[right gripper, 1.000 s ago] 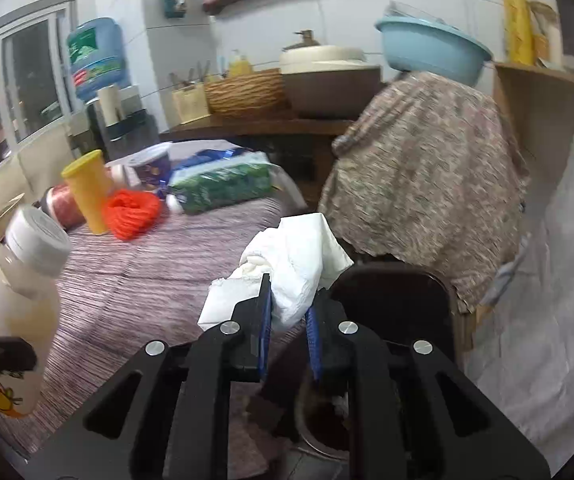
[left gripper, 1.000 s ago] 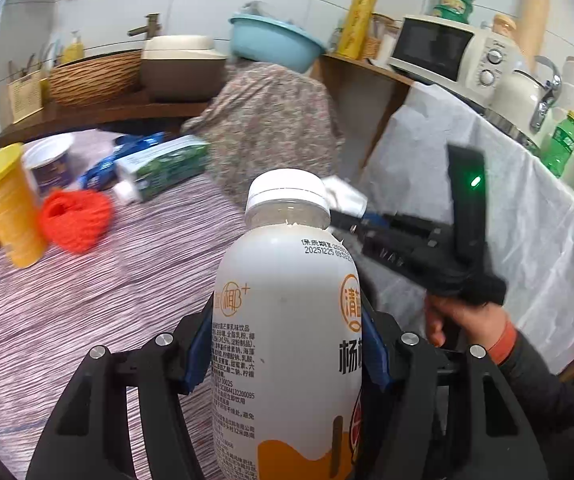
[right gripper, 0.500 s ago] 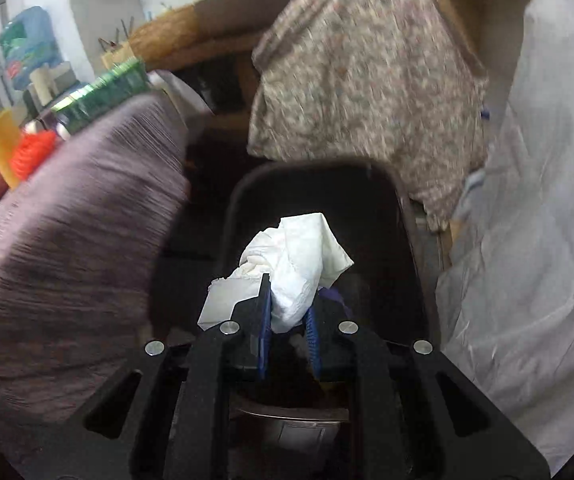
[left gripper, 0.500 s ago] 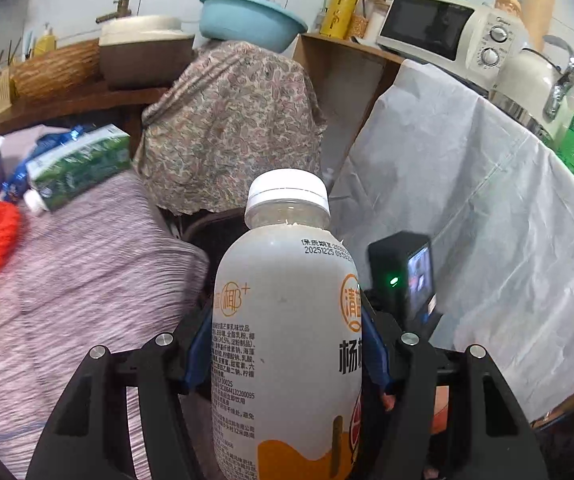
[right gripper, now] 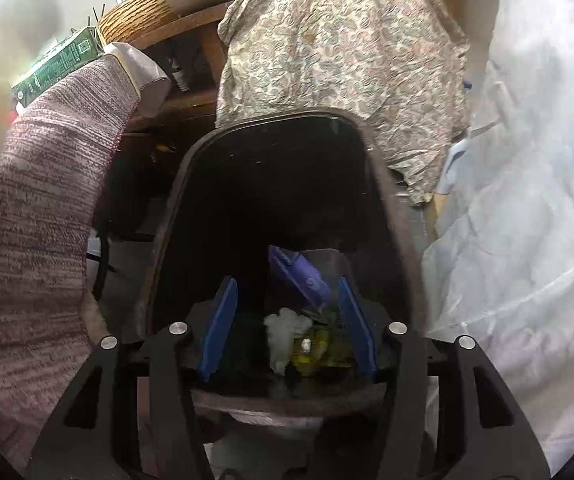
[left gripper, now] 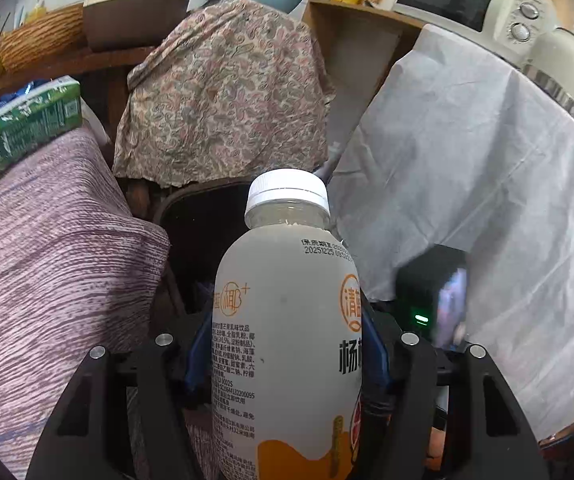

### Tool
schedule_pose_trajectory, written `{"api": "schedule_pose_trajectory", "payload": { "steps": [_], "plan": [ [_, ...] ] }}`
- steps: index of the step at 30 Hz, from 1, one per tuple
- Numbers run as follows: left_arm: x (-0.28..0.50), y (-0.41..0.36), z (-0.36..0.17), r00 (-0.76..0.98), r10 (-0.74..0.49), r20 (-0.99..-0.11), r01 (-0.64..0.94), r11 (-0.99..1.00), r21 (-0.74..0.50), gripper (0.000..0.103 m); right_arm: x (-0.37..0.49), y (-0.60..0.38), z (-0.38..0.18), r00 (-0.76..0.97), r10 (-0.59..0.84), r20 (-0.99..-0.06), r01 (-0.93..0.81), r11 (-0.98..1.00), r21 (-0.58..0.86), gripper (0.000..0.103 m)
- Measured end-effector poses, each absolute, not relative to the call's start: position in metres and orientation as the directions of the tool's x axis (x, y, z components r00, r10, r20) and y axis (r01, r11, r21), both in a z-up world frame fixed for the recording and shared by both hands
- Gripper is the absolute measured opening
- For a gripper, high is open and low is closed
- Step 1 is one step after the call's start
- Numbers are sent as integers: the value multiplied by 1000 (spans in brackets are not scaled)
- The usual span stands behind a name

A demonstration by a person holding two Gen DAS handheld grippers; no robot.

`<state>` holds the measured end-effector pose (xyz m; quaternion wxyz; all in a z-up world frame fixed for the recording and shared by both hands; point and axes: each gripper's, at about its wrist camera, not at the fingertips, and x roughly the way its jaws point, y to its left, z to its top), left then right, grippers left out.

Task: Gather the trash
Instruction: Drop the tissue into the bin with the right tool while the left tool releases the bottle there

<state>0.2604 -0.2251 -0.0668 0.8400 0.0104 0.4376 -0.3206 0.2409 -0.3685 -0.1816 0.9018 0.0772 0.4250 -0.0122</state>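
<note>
The right hand-held gripper (right gripper: 287, 330) hung over the mouth of the dark plastic trash bin (right gripper: 383, 184) with its blue-padded jaws just opened and nothing between them. The crumpled white tissue (right gripper: 285, 330) lay released at the bottom of the bin, beside a purple wrapper (right gripper: 299, 276) and some yellowish scraps. That drop looked finished, so the step in hand was the second item.

The left hand-held gripper (left gripper: 287, 364) was clenched on the white plastic drink bottle (left gripper: 287, 320), its pads pressed against both sides of the smooth, rounded body. The bottle stood upright between the jaws, a ridged white screw cap on top and orange print on its label. Beyond the cap the bin's dark opening (left gripper: 203, 232) showed, near but not yet beneath the bottle.

The next move probably called for carrying the bottle on over the rim and clear of the right hand-held gripper, then releasing it; being rigid and slick, it would likely fall straight.

A ribbed, mauve woven cloth (left gripper: 47, 248) covered the worktop on the left, with a green carton (left gripper: 23, 128) lying on it. A paisley fabric (left gripper: 223, 92) draped something behind the bin, and a crinkled white sheet (left gripper: 487, 184) hung on the right.
</note>
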Motion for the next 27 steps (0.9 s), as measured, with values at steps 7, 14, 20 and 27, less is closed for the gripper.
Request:
{"api": "schedule_pose_trajectory", "payload": {
  "steps": [7, 14, 20, 27],
  "plan": [
    [275, -251, -89, 406, -502, -764, 535, 808, -247, 61, 212, -406, -171, 649, -42, -760, 194, 975, 112, 64],
    [298, -274, -131, 362, -459, -811, 532, 816, -225, 61, 184, -438, -167, 642, -109, -759, 294, 949, 112, 66],
    [319, -293, -162, 338, -424, -840, 494, 840, -225, 61, 169, -444, -160, 657, -117, -744, 318, 939, 134, 66],
    [331, -300, -187, 311, -375, -873, 477, 856, -198, 73, 162, -445, -158, 663, -102, -742, 320, 934, 158, 69]
  ]
}}
